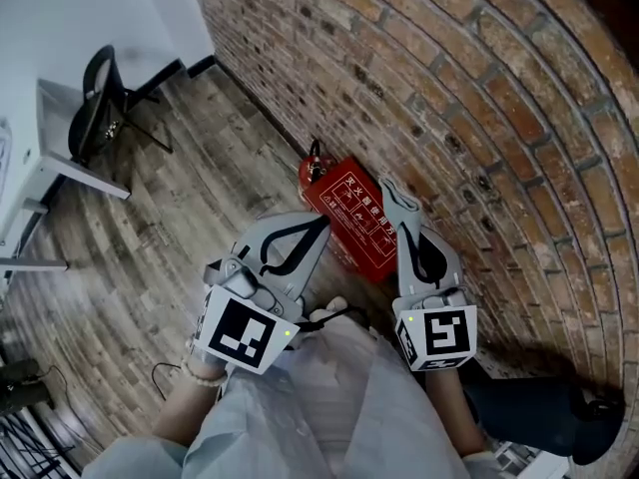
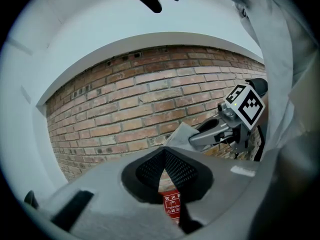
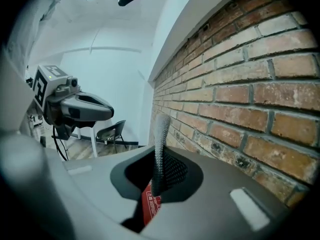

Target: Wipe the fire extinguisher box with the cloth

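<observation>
The red fire extinguisher box stands on the wooden floor against the brick wall, with white print on its face and a black handle at its far end. My left gripper hovers over its near left edge, jaws shut with nothing between them. My right gripper hangs over the box's right side, next to the wall, jaws also shut. The left gripper view shows the box just below the closed fingertips. The right gripper view shows a sliver of it under the closed fingers. No cloth shows in any view.
The brick wall runs along the right, close to my right gripper. A black chair and a white table leg stand at the far left. Cables lie at the bottom left. A dark shoe rests by the wall.
</observation>
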Demonstrator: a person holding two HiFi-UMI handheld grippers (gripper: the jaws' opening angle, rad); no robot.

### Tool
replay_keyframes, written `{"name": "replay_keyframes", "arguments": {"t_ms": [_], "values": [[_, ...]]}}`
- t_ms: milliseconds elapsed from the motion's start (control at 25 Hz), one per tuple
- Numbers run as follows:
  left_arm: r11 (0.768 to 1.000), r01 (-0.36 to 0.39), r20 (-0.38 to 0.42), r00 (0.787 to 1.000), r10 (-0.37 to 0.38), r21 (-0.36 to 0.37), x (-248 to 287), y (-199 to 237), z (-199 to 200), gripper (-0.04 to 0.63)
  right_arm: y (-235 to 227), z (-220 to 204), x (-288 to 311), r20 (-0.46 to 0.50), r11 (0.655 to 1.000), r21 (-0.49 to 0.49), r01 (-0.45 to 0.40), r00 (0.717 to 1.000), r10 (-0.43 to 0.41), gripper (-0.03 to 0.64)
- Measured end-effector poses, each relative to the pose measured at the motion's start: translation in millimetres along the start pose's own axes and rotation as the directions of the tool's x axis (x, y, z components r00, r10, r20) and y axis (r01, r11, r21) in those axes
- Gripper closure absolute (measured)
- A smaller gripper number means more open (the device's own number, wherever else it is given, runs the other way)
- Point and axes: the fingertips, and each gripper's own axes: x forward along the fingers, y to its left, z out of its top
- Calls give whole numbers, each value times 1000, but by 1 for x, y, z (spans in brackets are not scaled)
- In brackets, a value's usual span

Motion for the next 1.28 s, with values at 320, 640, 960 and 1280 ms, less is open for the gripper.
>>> {"name": "replay_keyframes", "arguments": {"t_ms": [320,640,960,1280], "values": [[1000,0,15,1000,0,-5,-4,2,8,598,11,15,-9,29,1000,-7,-12,999,13,598],[1000,-3,16,1000,3,13,-4,3,7,598,15,18,-6,38,1000,-18,-23,999,23,598],[1000,-11,10,1000,11,10,-4,4,6,598,18,19,-4,35,998,-52,-34,999,36,599],[1000,-1,20,1000,1,3,-1,3,8,598,19,18,-5,23,998,-62,-34,999,35,598]]}}
